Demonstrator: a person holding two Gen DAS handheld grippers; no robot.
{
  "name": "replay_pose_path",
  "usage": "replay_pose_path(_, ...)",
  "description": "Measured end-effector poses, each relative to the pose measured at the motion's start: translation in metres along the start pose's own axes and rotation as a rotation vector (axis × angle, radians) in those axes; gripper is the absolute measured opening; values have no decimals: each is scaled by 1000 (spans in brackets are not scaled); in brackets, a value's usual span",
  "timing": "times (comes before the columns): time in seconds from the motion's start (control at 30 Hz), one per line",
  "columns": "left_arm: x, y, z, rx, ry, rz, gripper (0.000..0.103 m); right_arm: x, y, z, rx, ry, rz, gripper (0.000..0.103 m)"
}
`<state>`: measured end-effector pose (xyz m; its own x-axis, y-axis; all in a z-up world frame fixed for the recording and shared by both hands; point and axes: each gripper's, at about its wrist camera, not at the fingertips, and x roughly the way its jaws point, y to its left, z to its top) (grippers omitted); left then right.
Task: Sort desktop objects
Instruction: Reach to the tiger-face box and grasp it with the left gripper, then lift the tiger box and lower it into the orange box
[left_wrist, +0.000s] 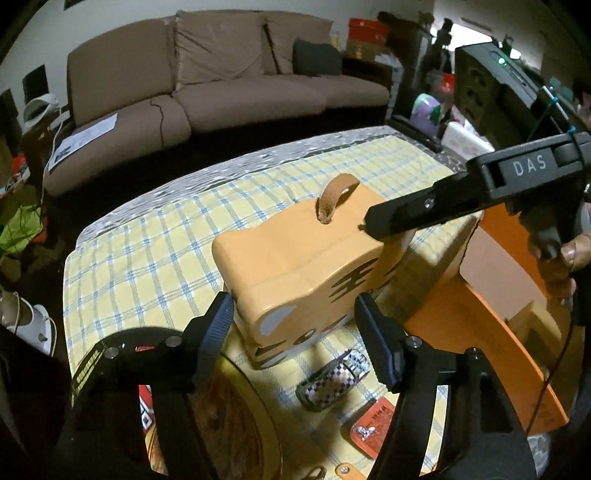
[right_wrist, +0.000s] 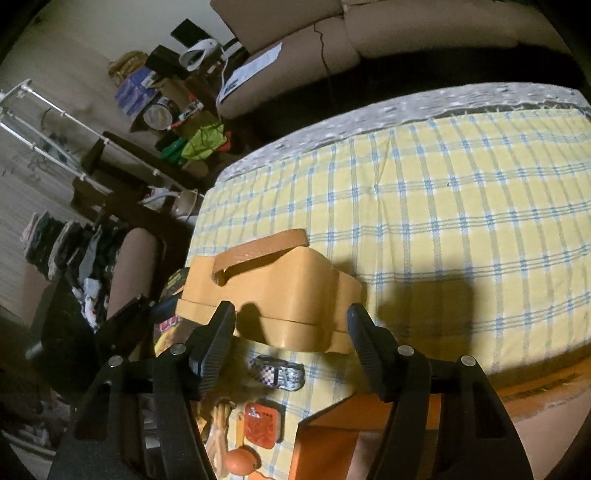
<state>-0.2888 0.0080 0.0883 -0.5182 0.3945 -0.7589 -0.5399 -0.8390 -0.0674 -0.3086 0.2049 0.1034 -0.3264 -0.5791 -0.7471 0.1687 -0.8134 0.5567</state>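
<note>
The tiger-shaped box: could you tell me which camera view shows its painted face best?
The left wrist view: the tiger-shaped box turns its striped side with an eye and an ear patch toward the camera. The right wrist view shows only its plain orange back and strap handle.

A table (right_wrist: 332, 122) with a pale speckled top carried a yellow cloth (right_wrist: 461, 206) checked in blue. On the cloth lay a tiger-faced orange box (left_wrist: 303, 273), a chequered toy car (left_wrist: 332, 380) and a small red tin (left_wrist: 373, 424)
</note>
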Motion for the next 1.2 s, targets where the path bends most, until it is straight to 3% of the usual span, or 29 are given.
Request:
replay_pose_path(0.23,-5,7,6,-53,-30,9,62,-4,8,1,-4,-6,6,60)
replay_pose_path(0.37,-29,8,17,-94,-92,-9,62,-23,20,0,-11,-45,32,60)
replay_pose_path(0.63,-107,-53,67,18,-215,-46,65,-113,22,-20,40,-163,165,61)
replay_pose_path(0.87,-122,-150,95,154,-199,-116,64,-189,-43,-78,237,-283,312,61)
replay_pose_path(1.0,-102,-215,94,237,-141,-134,65,-213,-92,-113,344,-306,326,61)
replay_pose_path(1.2,-59,-273,86,280,-53,-159,65,-220,-160,-155,492,-300,354,64)
